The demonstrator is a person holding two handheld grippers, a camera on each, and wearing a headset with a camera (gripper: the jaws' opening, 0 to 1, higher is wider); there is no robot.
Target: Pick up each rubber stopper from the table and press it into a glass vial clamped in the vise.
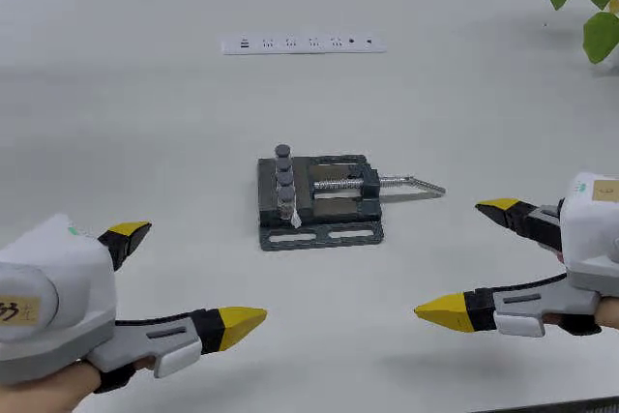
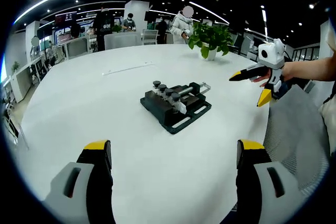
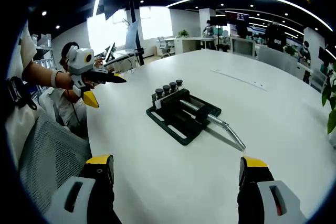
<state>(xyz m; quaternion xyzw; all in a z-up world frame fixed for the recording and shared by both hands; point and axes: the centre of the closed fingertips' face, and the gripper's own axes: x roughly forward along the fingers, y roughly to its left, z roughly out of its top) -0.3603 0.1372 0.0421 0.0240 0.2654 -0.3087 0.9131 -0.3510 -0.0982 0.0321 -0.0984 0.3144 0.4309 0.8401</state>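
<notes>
Left gripper [image 1: 198, 273] and right gripper [image 1: 450, 258] gape wide and empty, well apart from the vise [image 1: 334, 205]. Four vials [image 1: 286, 200] stand clamped in it, each topped by a stopper [image 1: 282, 152]. Stoppers are probably light, soft and grippy, so pinch the sides; the glass is fragile.

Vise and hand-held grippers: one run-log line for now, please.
vise: four vials clamped, stoppers in | left hand-held gripper: open, empty | right hand-held gripper: open, empty | both apart from vise
</notes>
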